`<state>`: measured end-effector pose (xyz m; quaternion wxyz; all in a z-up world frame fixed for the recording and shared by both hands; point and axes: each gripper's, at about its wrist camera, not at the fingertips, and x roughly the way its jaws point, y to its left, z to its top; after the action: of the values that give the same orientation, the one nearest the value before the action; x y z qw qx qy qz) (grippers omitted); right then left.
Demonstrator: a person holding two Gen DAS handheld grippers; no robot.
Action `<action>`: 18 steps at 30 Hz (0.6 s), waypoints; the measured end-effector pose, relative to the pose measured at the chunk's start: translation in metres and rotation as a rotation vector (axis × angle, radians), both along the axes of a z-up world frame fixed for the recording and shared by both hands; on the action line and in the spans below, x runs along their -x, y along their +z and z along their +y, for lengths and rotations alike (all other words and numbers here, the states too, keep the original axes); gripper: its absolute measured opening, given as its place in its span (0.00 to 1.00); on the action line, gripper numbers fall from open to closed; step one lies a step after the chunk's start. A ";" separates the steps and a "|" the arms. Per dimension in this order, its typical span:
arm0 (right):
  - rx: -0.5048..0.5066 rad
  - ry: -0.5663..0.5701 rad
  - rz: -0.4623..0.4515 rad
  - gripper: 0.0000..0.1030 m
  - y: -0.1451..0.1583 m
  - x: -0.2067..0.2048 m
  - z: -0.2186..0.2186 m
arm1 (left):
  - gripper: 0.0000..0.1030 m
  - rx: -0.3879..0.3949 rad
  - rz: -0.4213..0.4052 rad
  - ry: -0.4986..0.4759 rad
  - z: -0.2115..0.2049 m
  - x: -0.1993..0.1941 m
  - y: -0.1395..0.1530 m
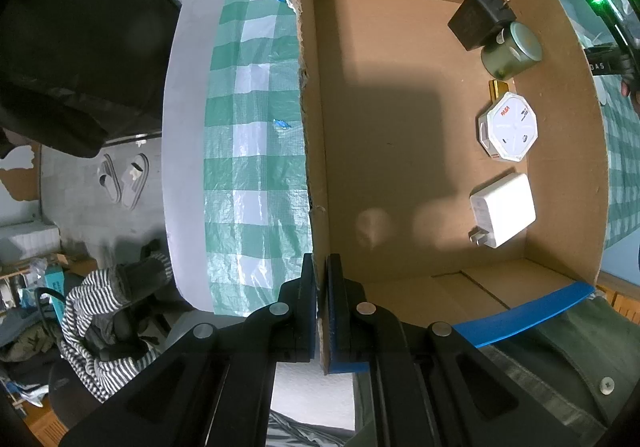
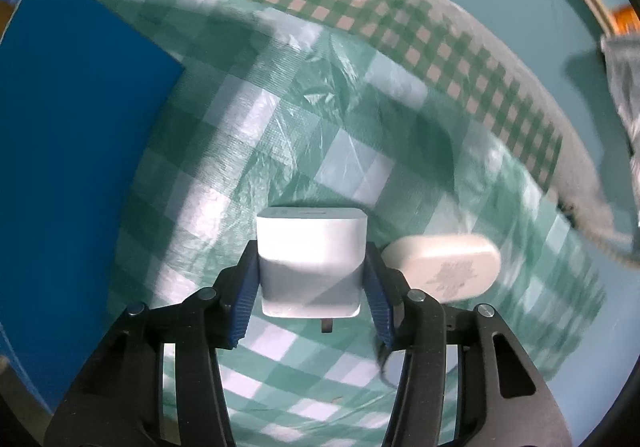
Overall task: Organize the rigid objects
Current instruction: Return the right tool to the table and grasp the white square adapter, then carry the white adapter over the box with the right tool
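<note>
On the checked cloth, right fingers [image 2: 312, 283] clasp a white charger [image 2: 311, 251]; left fingers [image 1: 321, 311] pinch the box wall [image 1: 310, 151].

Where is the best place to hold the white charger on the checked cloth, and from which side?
Grip the white charger by its two flat side faces, coming straight down from above. Those faces are parallel, and the prongs point toward the camera, clear of the fingers.
</note>
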<state>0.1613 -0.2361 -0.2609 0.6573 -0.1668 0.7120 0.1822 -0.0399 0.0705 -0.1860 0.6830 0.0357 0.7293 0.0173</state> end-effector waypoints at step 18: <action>-0.026 -0.171 0.020 0.48 0.007 0.006 0.001 | 0.05 0.005 -0.002 -0.029 0.000 0.000 0.000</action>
<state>0.1554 -0.2355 -0.2541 0.6656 -0.0952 0.7276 0.1364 -0.0403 0.0706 -0.1864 0.6839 0.0444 0.7282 0.0055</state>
